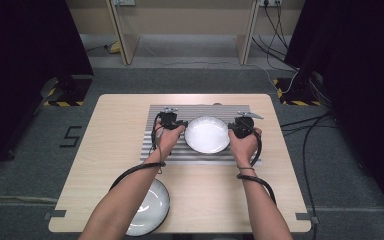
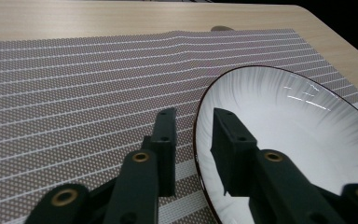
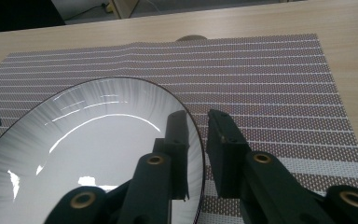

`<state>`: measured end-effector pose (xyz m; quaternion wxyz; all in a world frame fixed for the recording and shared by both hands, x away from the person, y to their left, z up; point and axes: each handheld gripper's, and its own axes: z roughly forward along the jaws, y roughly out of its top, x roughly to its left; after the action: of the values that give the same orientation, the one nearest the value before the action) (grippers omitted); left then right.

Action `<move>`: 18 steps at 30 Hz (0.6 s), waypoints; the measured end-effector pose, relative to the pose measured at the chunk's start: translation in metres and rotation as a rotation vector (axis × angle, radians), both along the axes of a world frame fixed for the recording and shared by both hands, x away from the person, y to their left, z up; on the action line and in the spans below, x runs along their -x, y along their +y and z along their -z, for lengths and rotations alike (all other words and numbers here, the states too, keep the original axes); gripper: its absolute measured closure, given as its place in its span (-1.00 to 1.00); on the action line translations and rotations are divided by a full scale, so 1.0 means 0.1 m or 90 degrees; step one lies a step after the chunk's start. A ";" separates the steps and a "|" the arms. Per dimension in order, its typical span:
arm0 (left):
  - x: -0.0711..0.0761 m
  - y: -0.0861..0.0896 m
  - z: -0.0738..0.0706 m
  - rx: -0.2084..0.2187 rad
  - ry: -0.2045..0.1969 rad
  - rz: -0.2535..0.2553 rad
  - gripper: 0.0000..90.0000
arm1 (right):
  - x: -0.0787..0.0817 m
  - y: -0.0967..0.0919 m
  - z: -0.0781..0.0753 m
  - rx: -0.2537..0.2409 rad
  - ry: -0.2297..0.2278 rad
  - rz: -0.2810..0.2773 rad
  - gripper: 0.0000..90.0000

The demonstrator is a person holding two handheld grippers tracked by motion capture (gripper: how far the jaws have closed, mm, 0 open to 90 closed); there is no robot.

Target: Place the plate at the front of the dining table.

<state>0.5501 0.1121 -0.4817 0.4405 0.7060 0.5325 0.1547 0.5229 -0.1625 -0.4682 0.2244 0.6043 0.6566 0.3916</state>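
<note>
The plate (image 1: 207, 134) sat flat on the striped mat (image 1: 167, 152) near the middle of the table (image 1: 110, 165), with a gripper at each side of it. The left gripper (image 1: 182, 124) straddled the plate's left rim: in the left gripper view one jaw stood over the mat and the other over the white inside, with a clear gap to the rim (image 2: 196, 140) on both sides. The right gripper (image 1: 231, 128) stood the same way at the right rim (image 3: 200, 144), its jaws parted and not pressing. Both were released, and the plate was held by neither.

The risk from here lay in pulling away. If either hand drew back sideways rather than lifting off, the inner jaw could catch the raised rim and drag or tip the plate, perhaps rucking the mat beneath it. The mat already showed a ridge (image 3: 135, 45) near its far edge, beside a small brown thing (image 3: 191, 38) that may have lain partly under it; the view was too poor to be sure. A second plate (image 1: 152, 205) lay at the near edge of the table under the left forearm (image 1: 125, 200), and a careless withdrawal of that arm could knock it off.
</note>
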 end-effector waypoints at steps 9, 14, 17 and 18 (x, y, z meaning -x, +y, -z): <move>0.02 0.12 -0.09 -0.008 0.000 0.018 0.25 | 0.02 -0.01 0.01 0.002 -0.006 0.006 0.50; 0.05 0.17 -0.13 -0.010 -0.008 0.021 0.15 | 0.03 0.00 0.00 -0.004 -0.012 0.007 0.42; 0.08 0.20 -0.16 -0.014 -0.012 0.031 0.12 | 0.05 0.00 -0.01 -0.003 -0.012 0.007 0.39; 0.10 0.21 -0.18 -0.015 -0.013 0.035 0.09 | 0.06 -0.01 -0.02 -0.004 -0.012 0.006 0.37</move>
<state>0.5398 0.1334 -0.4635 0.4417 0.7238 0.5065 0.1563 0.5171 -0.1635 -0.4659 0.2304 0.6042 0.6508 0.3979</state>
